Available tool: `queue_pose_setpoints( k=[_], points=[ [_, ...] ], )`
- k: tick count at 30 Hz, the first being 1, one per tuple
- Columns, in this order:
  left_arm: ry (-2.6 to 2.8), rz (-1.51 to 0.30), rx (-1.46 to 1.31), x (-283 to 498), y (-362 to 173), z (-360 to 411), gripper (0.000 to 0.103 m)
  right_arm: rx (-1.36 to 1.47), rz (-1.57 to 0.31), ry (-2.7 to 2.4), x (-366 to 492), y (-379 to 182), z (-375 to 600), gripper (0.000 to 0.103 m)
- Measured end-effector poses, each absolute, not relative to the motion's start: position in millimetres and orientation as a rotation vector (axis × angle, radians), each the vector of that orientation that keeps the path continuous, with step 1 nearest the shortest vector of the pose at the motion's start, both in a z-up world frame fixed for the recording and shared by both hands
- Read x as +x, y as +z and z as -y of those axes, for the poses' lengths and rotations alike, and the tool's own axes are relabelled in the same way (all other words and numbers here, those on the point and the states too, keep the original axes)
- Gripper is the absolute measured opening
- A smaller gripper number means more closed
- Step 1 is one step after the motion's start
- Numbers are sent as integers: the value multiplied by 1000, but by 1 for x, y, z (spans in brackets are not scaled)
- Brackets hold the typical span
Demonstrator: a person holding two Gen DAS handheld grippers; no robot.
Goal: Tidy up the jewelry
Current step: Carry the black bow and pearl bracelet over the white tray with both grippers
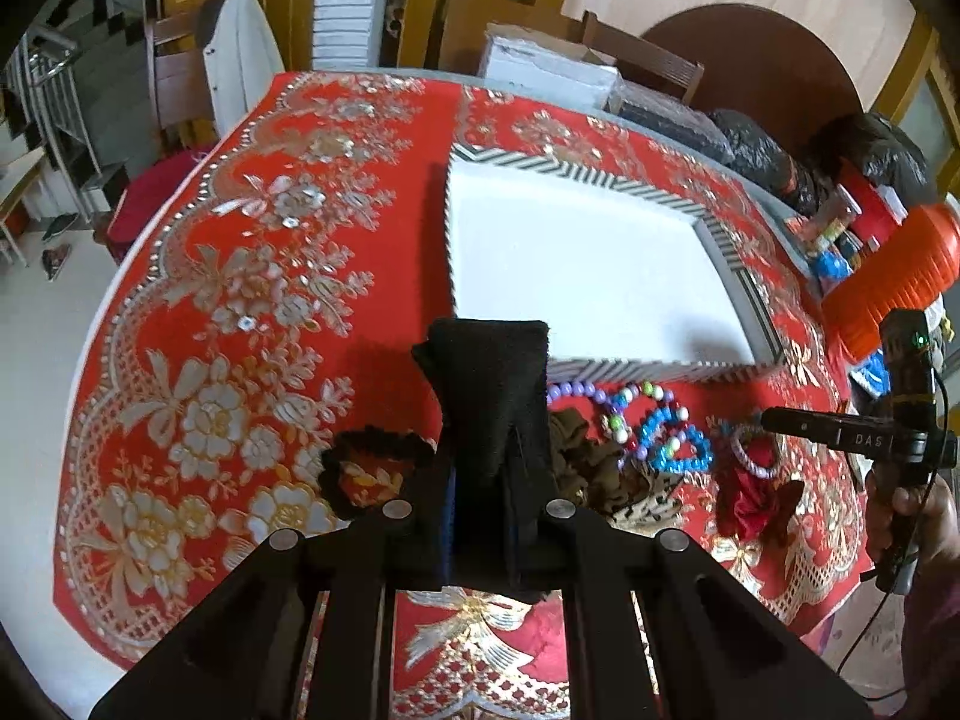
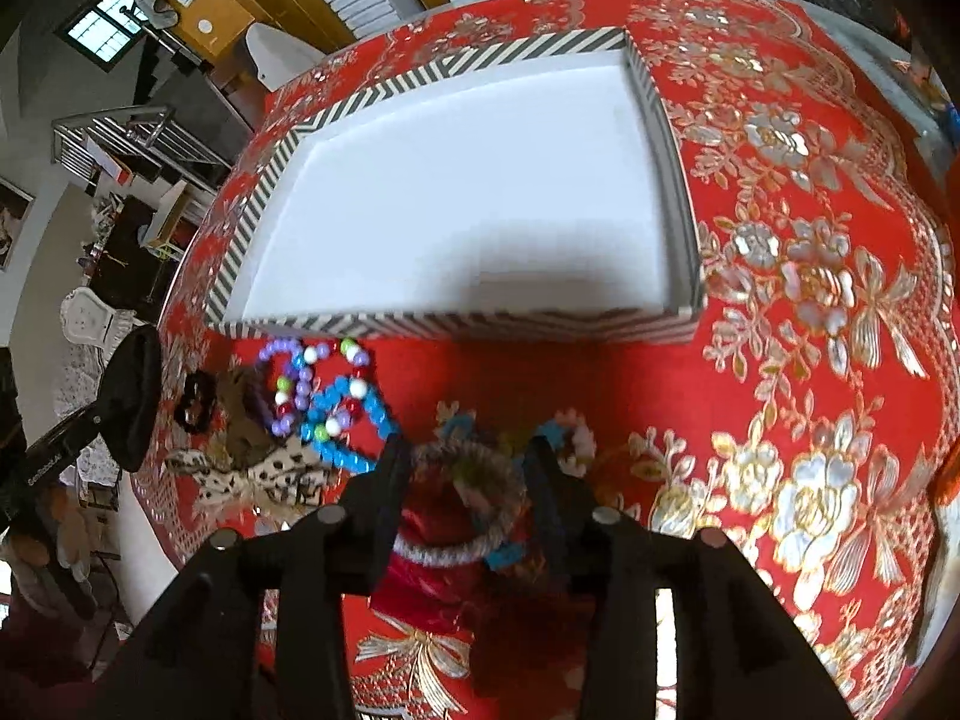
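A white tray with a striped rim (image 1: 606,186) (image 2: 420,69) stands empty on the red floral cloth. In front of it lies a heap of jewelry: purple and blue bead strings (image 1: 666,438) (image 2: 336,408), a black scrunchie (image 1: 366,468) (image 2: 195,399), a spotted bow (image 2: 264,480) and a red hair tie (image 1: 753,501). My left gripper (image 1: 495,384) is shut with black cloth-covered fingers, above the heap's left end. My right gripper (image 2: 468,456) is open, with a grey-wound bangle (image 2: 480,498) between its fingers; whether they touch it is unclear.
The red embroidered cloth (image 1: 252,312) (image 2: 810,300) covers a round table. Black bags (image 1: 762,150), a white box (image 1: 546,69) and an orange container (image 1: 894,276) crowd the far right edge. A chair with a white garment (image 1: 234,60) stands behind the table.
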State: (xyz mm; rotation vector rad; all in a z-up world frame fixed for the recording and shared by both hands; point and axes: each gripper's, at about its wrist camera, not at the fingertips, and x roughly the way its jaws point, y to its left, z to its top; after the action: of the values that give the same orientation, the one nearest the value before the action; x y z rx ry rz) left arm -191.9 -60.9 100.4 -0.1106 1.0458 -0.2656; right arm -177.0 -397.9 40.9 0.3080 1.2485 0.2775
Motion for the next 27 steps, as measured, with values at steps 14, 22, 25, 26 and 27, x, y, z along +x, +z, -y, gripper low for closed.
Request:
queue_pose_setpoints(
  k=[14,22,25,26,27],
  points=[
    [-276,-1058,-111,-187,98,69,3,340,-1272,275,-204,25,401,19],
    [-292,-1055,-108,-185,100,75,3,320,-1162,305,-211,59,399,10],
    [-293,-1044,-107,-184,102,76,3,323,-1154,297,-209,63,400,10],
    [-294,-1042,-106,-184,103,76,3,313,-1155,292,-209,63,399,10],
    [-294,-1041,-106,-184,103,76,3,307,-1159,286,-208,62,399,10]
  ],
)
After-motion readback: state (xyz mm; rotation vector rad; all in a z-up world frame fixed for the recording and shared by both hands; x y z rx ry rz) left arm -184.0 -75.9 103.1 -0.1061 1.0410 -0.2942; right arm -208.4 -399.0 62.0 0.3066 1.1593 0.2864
